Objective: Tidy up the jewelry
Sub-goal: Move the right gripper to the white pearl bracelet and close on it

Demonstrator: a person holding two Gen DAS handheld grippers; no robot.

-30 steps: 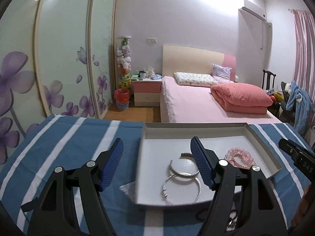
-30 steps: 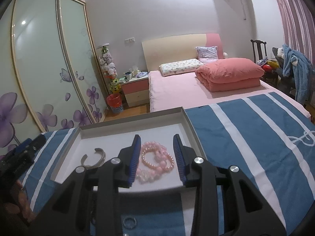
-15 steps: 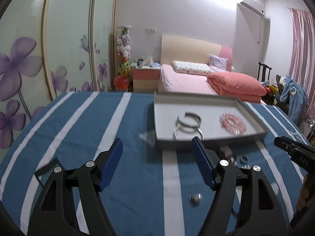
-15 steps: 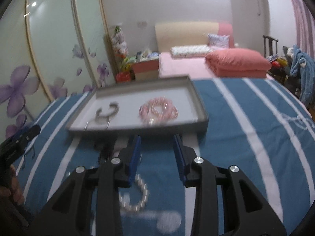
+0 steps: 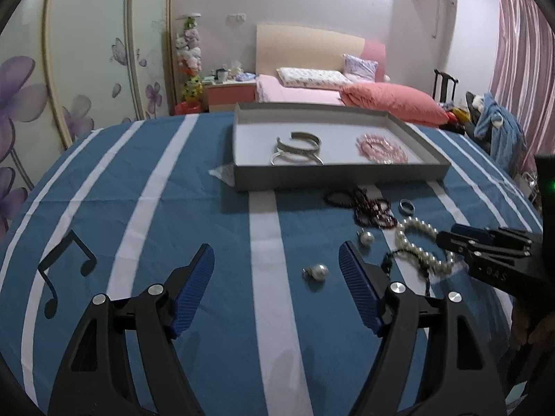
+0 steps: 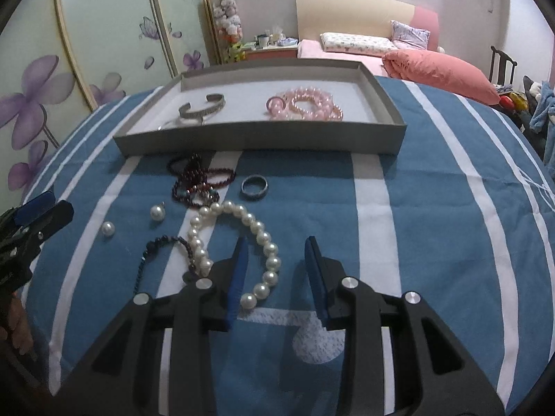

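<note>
Left wrist view: the blue striped tabletop point(image 5: 156, 208) is bare across the left and lower centre. At upper centre the grey tray point(image 5: 340, 171) presents its front wall as a barrier. Right wrist view: loose items crowd the centre-left, namely the pearl bracelet point(image 6: 267, 239), dark bead bracelets point(image 6: 197, 180), and ring point(image 6: 255, 187). The right half is unobstructed cloth.

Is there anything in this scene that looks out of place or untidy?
Yes. The grey tray holds only silver bangles and pink bead bracelets. The white pearl bracelet, dark bead bracelets, a ring and two loose pearls lie scattered on the striped cloth before it.
</note>
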